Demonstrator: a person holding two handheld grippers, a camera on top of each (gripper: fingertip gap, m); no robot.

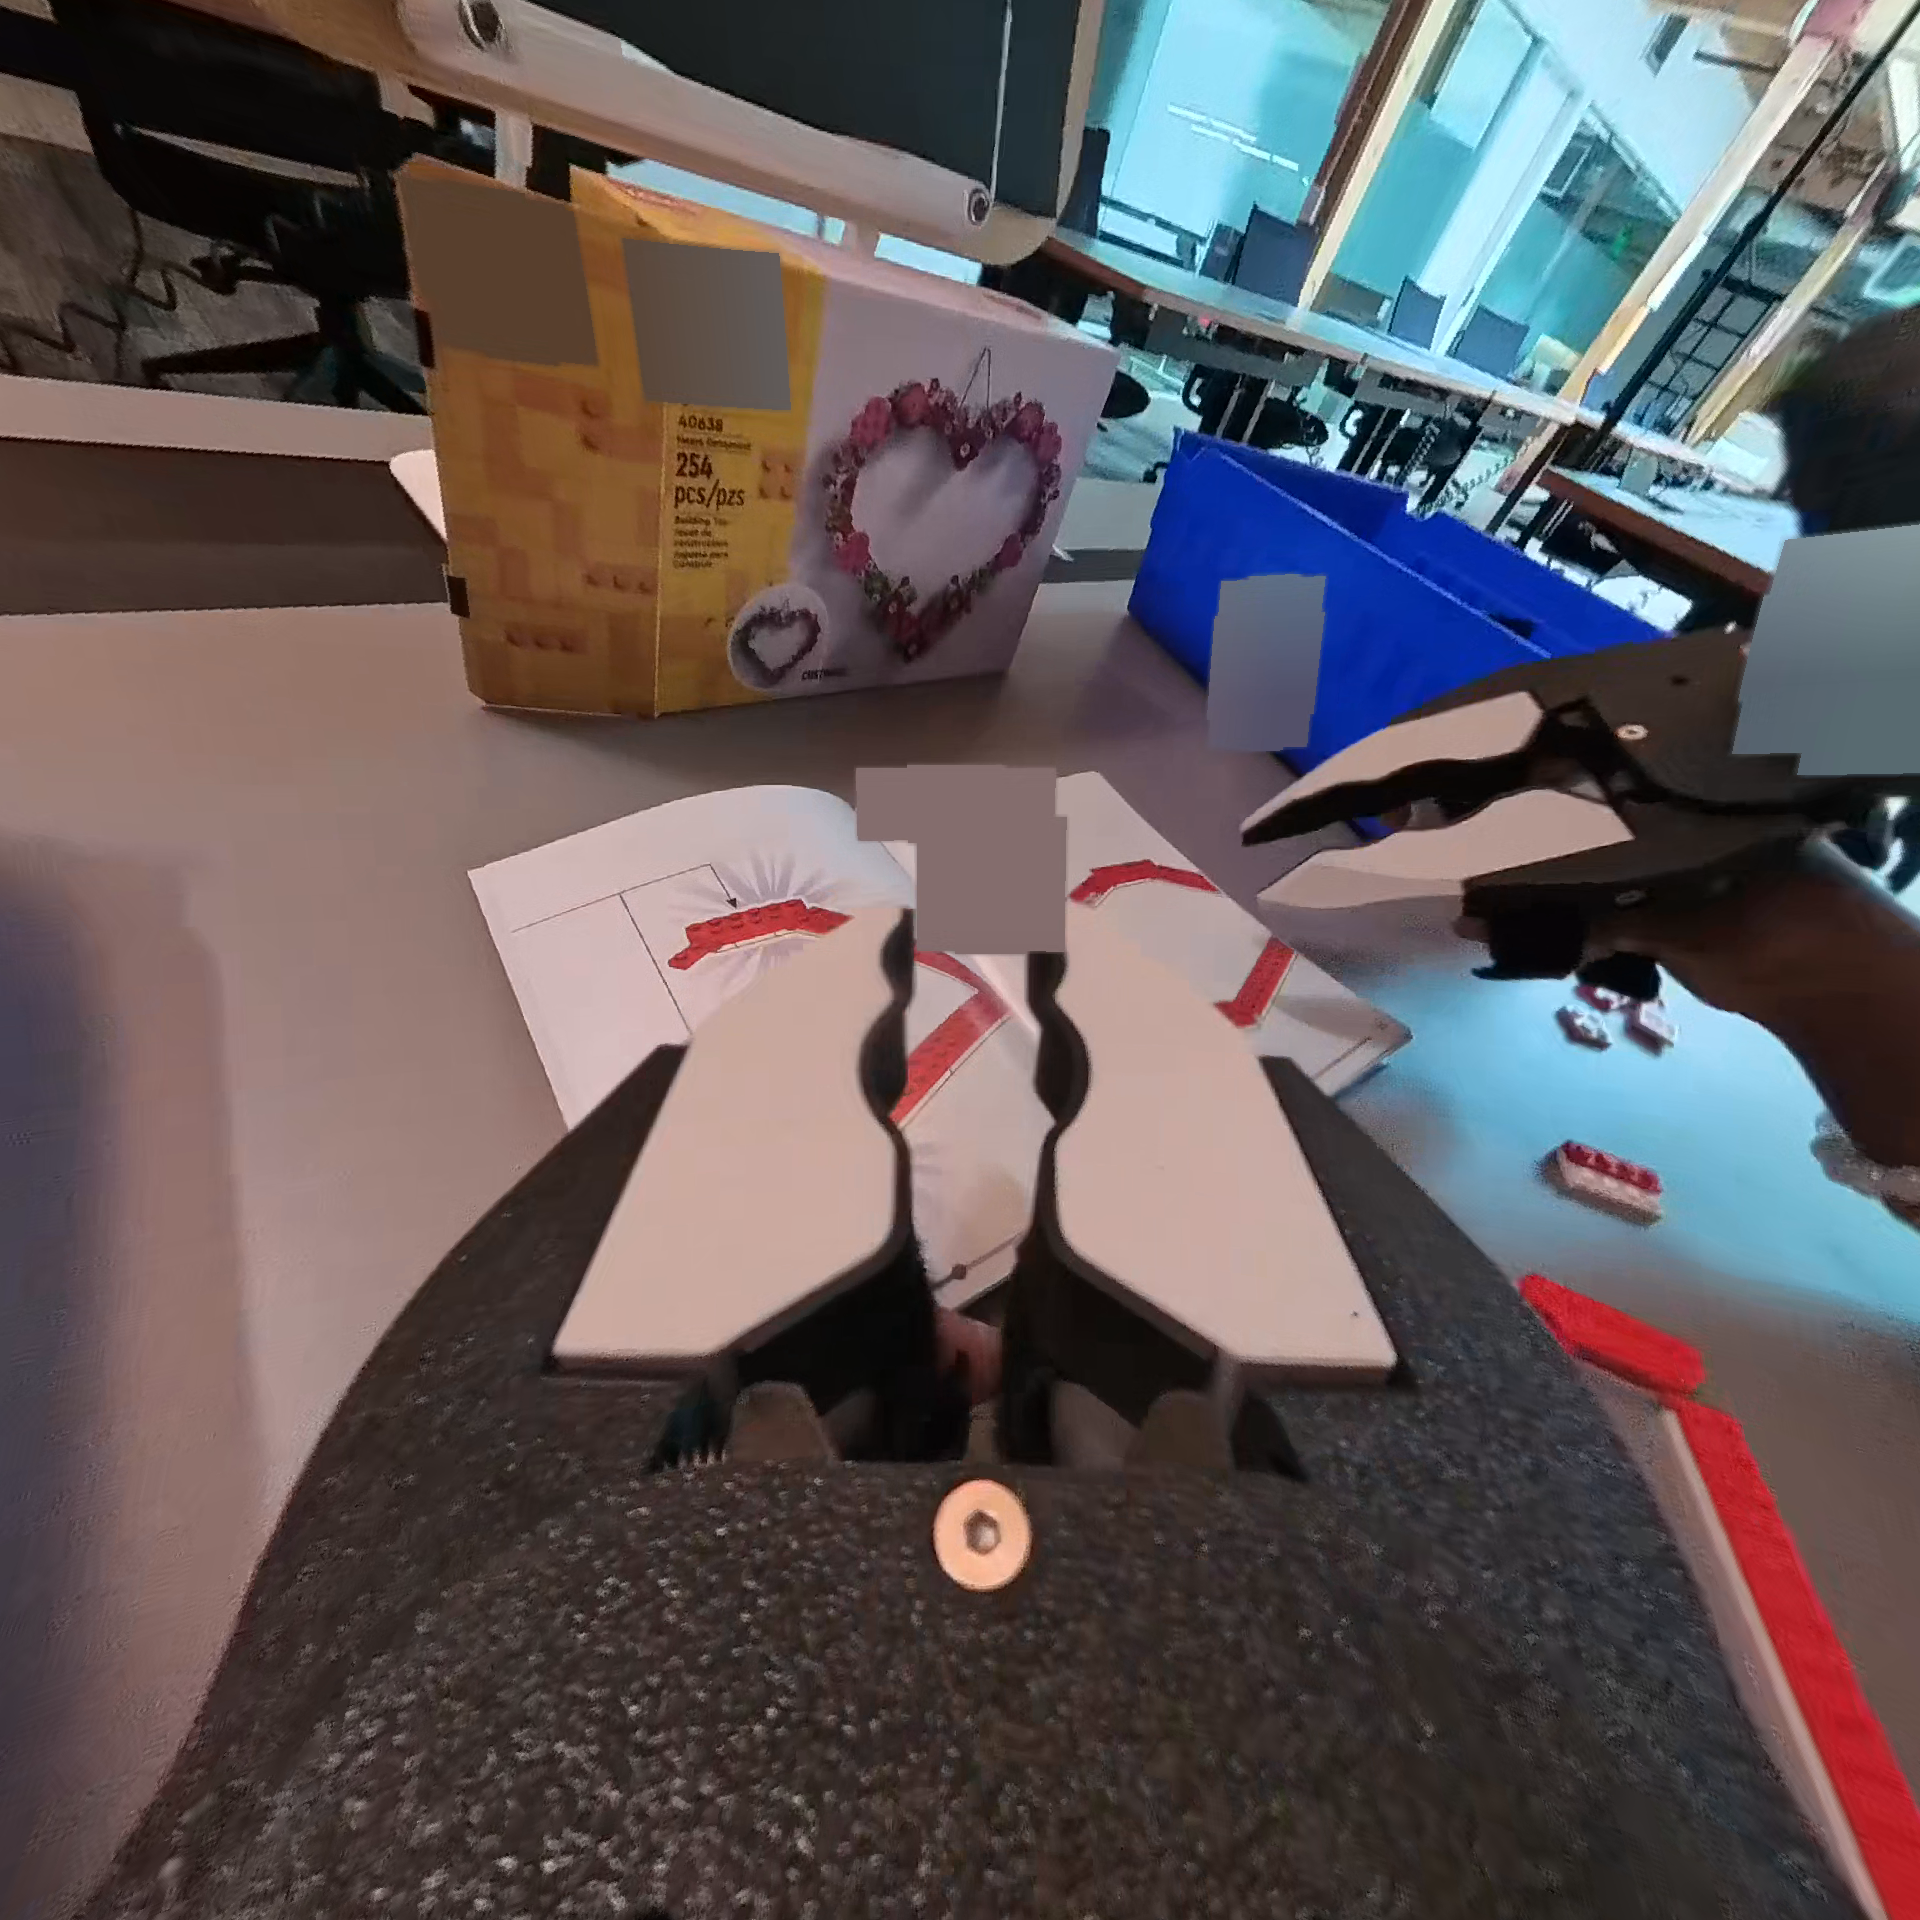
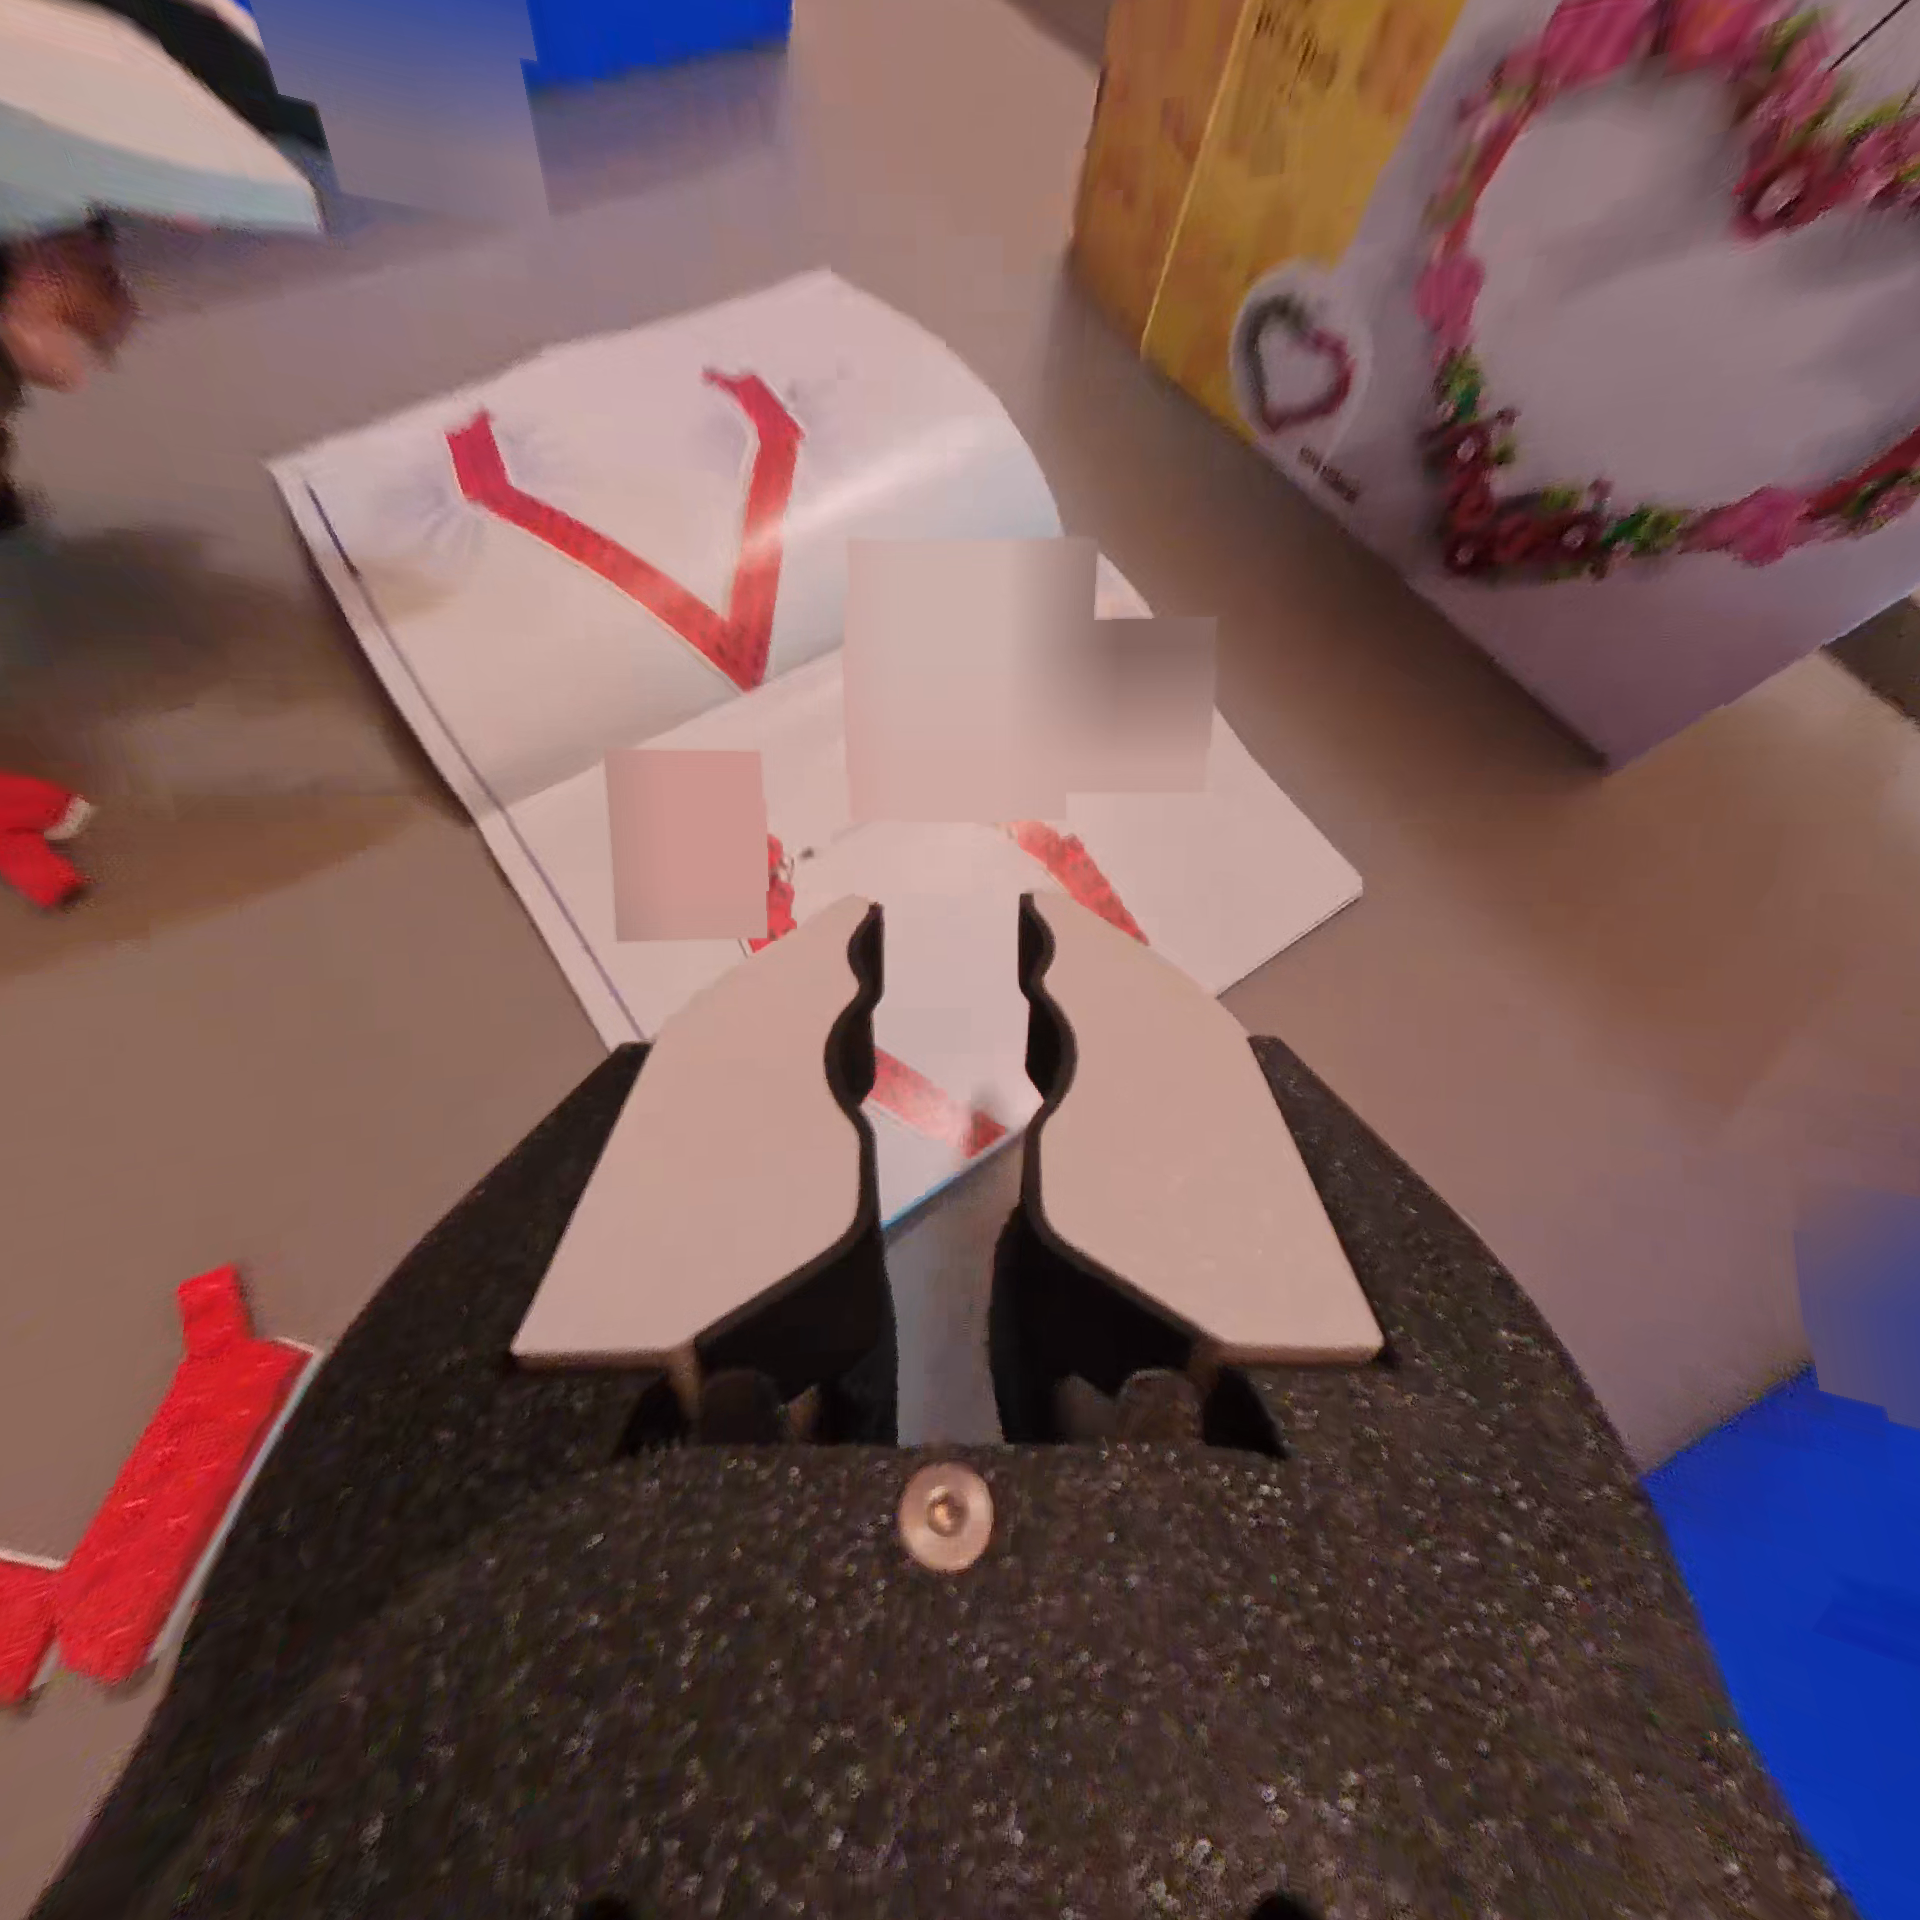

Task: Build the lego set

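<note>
My left gripper (image 1: 971, 940) is open and empty, held above the open instruction booklet (image 1: 623, 935) on the grey table. My right gripper (image 2: 951, 912) is open and empty too, also over the booklet (image 2: 644, 540). It shows in the left wrist view (image 1: 1259, 864) at the right, held by a hand, jaws a little apart. A long red plate assembly with a white edge (image 1: 1766, 1621) lies at the lower right, and shows in the right wrist view (image 2: 156, 1455) at the lower left. Small red and white bricks (image 1: 1605, 1174) lie on the table under the right hand.
The yellow and white set box (image 1: 727, 468) stands upright behind the booklet; it is at the upper right in the right wrist view (image 2: 1558, 312). A blue bin (image 1: 1403, 603) sits at the back right. More small bricks (image 1: 1621, 1023) and a red piece (image 2: 36, 831) lie nearby. Tip to tip, the grippers are about 15 cm apart.
</note>
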